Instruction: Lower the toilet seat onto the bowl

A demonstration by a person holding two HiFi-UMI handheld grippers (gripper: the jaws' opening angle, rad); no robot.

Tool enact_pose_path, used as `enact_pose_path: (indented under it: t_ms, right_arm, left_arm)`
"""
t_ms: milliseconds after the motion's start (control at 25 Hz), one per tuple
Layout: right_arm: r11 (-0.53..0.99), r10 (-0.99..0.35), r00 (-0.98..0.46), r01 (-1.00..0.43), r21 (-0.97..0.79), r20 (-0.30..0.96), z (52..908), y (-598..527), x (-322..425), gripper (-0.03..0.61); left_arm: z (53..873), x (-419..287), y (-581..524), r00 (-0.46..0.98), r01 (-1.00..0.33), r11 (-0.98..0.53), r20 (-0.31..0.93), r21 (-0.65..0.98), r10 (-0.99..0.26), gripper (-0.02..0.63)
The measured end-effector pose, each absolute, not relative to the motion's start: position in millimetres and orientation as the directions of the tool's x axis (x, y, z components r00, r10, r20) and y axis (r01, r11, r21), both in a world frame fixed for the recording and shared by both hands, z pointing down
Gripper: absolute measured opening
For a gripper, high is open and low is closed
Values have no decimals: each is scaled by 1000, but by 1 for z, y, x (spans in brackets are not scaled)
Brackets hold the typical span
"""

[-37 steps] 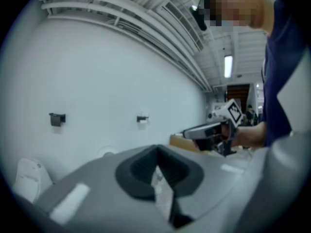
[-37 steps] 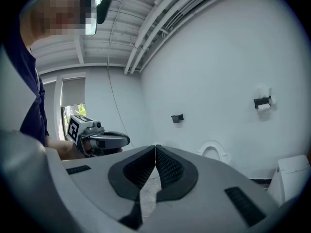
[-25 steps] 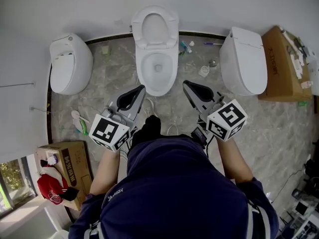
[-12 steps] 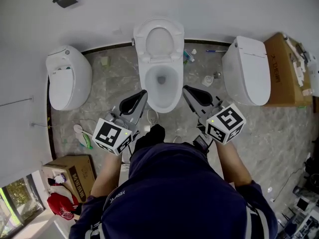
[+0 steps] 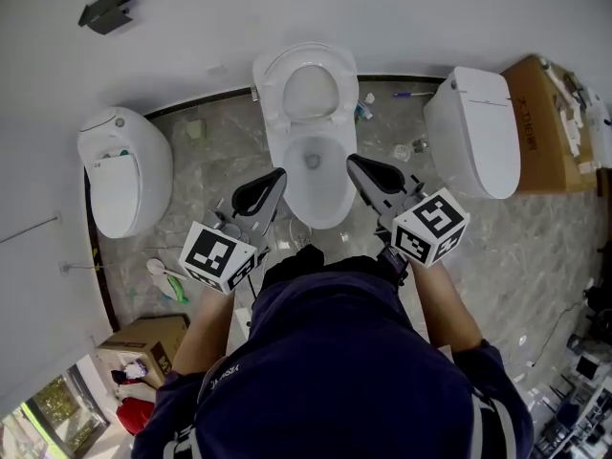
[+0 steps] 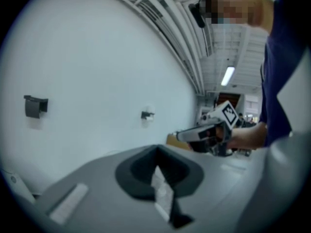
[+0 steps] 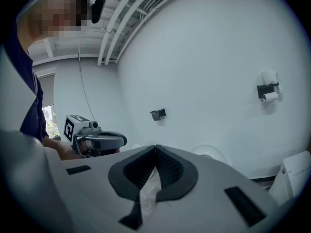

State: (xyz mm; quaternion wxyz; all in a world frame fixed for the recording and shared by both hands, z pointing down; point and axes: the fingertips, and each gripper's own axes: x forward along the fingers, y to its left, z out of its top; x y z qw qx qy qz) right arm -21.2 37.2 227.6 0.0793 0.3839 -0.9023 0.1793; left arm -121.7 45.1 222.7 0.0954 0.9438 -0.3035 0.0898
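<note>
Seat [image 5: 271,89] stands upright behind bowl [image 5: 327,204]: stiff, light, hinged plastic, likely slams, so I'd hook its top rim. Left gripper [image 5: 279,174] and right gripper [image 5: 351,161] flank bowl, both closed, empty.

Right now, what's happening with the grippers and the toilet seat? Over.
Left gripper shut, empty; right gripper shut, empty. Toilet seat up against the wall, untouched. Grippers either side of the bowl; nothing blocking the seat.
</note>
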Motion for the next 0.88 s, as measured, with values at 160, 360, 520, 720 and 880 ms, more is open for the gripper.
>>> enact_pose_path:
  t_ms: [160,360,520,720,880]
  right_arm:
    - [632,-667,-686,-728,-266,290,231,22,-27,8]
    - [628,-668,-682,-731,-267,298,233,5,-33,8]
    - [628,-662,-685,-728,-274,304,237,-2,-31,8]
    - [628,-652,-691,-723,-288,313,248,-24,-25,8]
    - [634,-638,-697,-716,-292,326,259,-43,-22,8]
  left_arm:
    - [224,-124,29,808,-579,-806,227,127,-544,3]
    - [229,-131,14,807,-578,-805,240,134,-540,3]
    - [232,-131,8,798,-590,-795,249,141,-548,3]
    - [237,-130,-3,779,-615,-775,263,144,-569,3]
    - [243,-128,-13,762,-635,-758,278,150,-584,3]
